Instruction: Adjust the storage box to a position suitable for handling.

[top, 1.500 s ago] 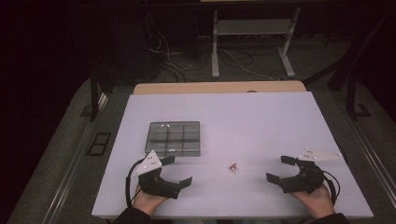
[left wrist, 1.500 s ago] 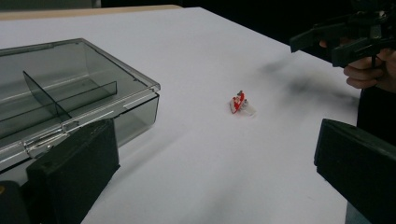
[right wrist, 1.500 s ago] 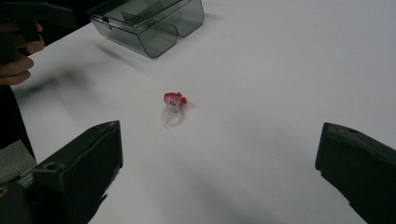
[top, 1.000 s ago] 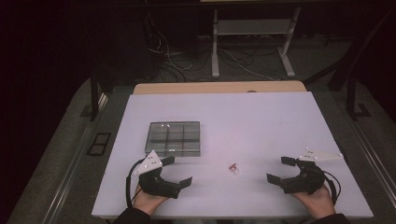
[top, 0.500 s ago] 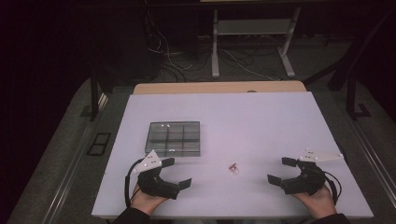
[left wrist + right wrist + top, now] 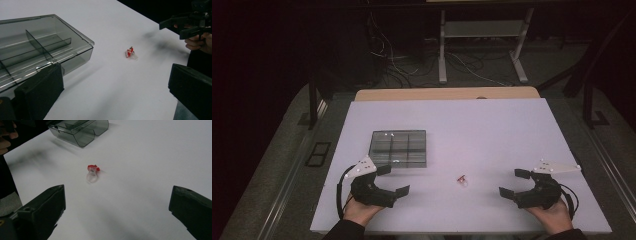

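Two hand-held black grippers rest low on the white table (image 6: 492, 130), palms underneath, each pointing inward: the left gripper (image 6: 393, 181) and the right gripper (image 6: 510, 183) both have jaws spread wide, holding nothing. Between them lies a small red-and-clear plastic ring (image 6: 462, 179), just off the smoky transparent compartment box (image 6: 400, 148) beside the left gripper.
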A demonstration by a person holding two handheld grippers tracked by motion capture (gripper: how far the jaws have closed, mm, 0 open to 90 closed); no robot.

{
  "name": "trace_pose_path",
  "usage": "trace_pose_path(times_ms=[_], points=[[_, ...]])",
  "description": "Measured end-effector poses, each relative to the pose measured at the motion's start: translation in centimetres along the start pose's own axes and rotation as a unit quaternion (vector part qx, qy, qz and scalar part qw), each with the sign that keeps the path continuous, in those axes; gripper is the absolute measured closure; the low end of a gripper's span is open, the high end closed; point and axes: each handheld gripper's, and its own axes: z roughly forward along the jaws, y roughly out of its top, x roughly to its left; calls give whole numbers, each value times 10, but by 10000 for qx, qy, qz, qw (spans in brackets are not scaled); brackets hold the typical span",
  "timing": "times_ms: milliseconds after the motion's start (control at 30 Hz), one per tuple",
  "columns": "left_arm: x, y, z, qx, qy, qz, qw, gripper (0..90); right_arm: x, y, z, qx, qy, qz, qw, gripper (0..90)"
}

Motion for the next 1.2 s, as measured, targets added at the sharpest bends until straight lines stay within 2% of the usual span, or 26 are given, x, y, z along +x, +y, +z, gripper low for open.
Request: trace_pose_path(times_ms=[600, 1200], points=[[19, 14, -16, 139, 81, -168, 9997, 0, -1, -1, 0, 31, -14, -3, 10000, 7], [37, 28, -25, 236, 237, -213, 9992, 0, -1, 0, 0, 29, 13, -21, 10000, 6]])
